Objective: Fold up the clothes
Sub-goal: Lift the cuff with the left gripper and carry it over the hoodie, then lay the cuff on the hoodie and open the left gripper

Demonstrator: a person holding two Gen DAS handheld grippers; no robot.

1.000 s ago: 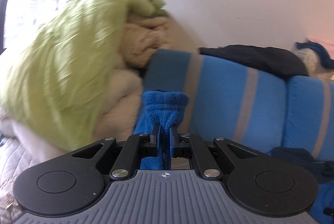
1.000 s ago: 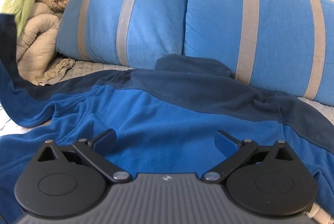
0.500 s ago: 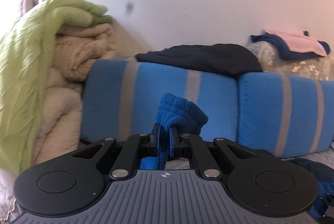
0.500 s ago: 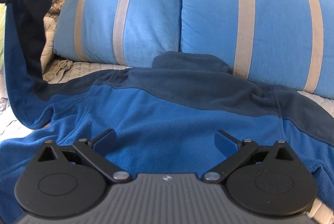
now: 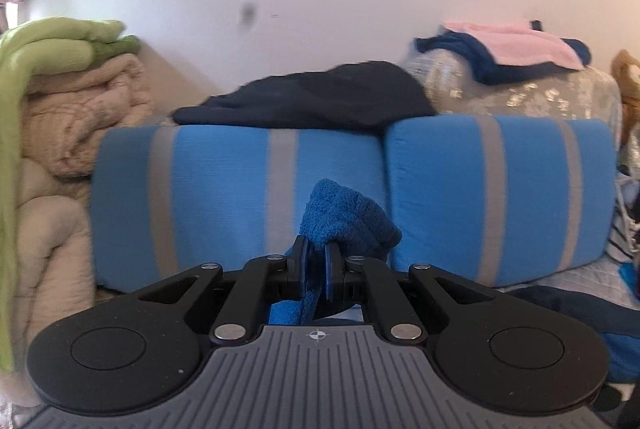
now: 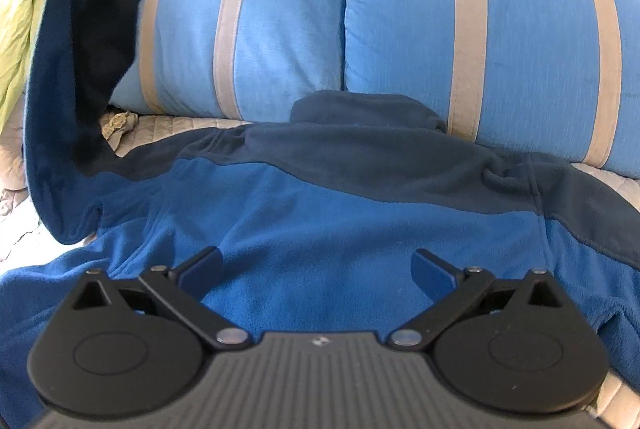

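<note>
A blue fleece jacket (image 6: 328, 229) with a navy yoke and collar lies spread on the bed in the right wrist view. Its left sleeve (image 6: 60, 89) is lifted high at the left edge. My left gripper (image 5: 315, 261) is shut on the bright blue sleeve cuff (image 5: 344, 217), which bunches above its fingers. My right gripper (image 6: 316, 265) hovers open just above the jacket's blue body, with nothing between its fingers.
Two blue pillows with grey stripes (image 6: 460, 29) lean behind the jacket, with a dark garment (image 5: 312, 101) draped over them. Folded beige and green blankets (image 5: 60, 101) are stacked at the left. Pink and navy clothes (image 5: 516, 49) rest on a covered pile at the back right.
My left gripper has swung to the right with the cuff held, so the blankets slid left in its view. In the right wrist view the raised sleeve has moved inward and higher.
</note>
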